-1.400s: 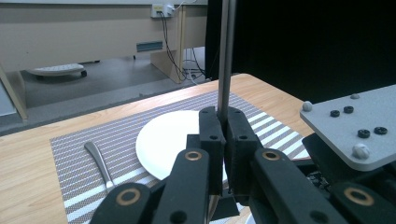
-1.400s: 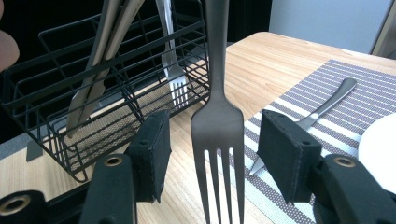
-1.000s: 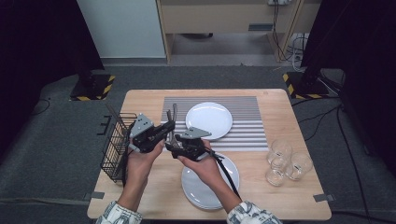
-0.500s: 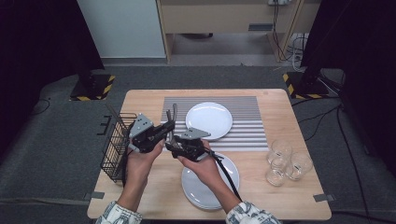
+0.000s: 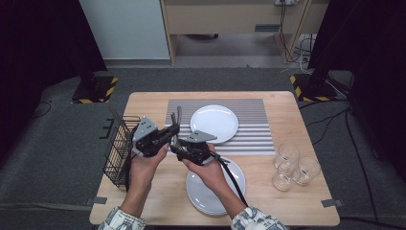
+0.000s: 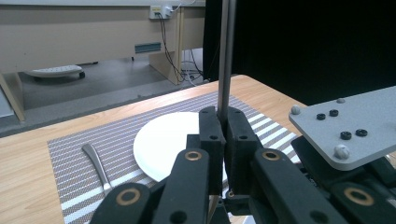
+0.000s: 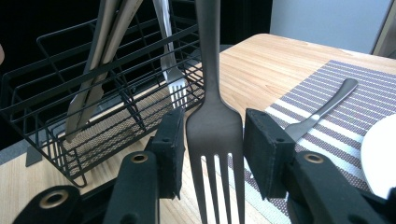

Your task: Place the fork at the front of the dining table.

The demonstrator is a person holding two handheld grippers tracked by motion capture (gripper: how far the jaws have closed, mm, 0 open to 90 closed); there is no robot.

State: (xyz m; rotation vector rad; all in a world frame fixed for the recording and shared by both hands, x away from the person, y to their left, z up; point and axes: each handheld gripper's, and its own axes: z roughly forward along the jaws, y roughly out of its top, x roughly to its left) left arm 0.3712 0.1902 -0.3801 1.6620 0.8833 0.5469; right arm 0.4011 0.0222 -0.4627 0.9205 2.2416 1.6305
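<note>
Left gripper (image 5: 168,136): jaws clamped tight on the slim metal handle of a fork (image 7: 215,121), held upright, tines down. Right gripper (image 5: 176,146): jaws just been closing in on the fork's broad neck above the tines, a narrow gap showing on each side, pads not pressing. Both hands otherwise in the same spot as a second ago, fork equally upright, plates and glasses unmoved.

Fork: dull brushed steel, four tines, flat neck narrowing to a thin stem. Held above the table's left half, between the wire basket (image 5: 117,153) and the striped mat (image 5: 249,134).

Basket: black wire grid, boxy, at the table's left edge, with long steel cutlery (image 7: 100,56) leaning inside. Mat: woven, grey and white stripes, rectangular, toward the far edge. On the mat, a round white plate (image 5: 214,123), smooth and glossy, and just left of it a second steel utensil (image 6: 97,165) lying flat. Near the front edge, a stack of white plates (image 5: 210,191) under the right forearm. Clear drinking glasses (image 5: 292,167) clustered by the right edge. Table top (image 5: 297,110): pale wood, visible grain.
</note>
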